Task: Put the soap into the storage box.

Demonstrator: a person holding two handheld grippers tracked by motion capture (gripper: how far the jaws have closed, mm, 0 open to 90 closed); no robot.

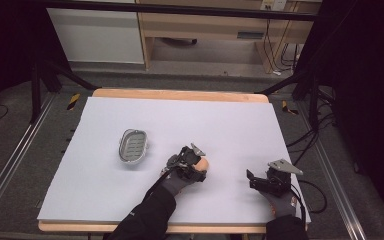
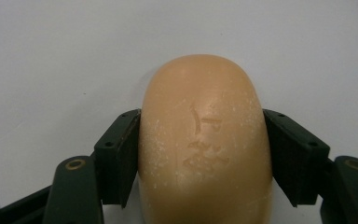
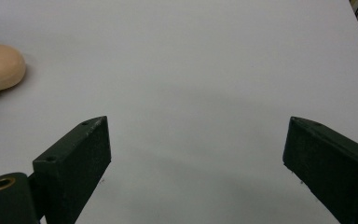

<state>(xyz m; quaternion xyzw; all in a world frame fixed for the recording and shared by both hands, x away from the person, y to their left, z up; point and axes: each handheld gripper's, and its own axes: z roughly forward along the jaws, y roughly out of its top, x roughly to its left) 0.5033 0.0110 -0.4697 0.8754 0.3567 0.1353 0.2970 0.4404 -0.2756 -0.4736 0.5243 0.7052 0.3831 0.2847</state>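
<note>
White table (image 1: 130, 200) holds a metal soap dish (image 1: 133, 145); close up, the left gripper (image 2: 200, 154) clamps stamped peach soap (image 2: 205, 140), while the right gripper (image 3: 196, 163) gapes apart.

Lit evenly from above; table (image 1: 230, 120) bright, surroundings dark. Soft shadows under soap (image 2: 205, 144). Grainy, slightly soft throughout. Close jaws blurred in right gripper view. No glare.
</note>
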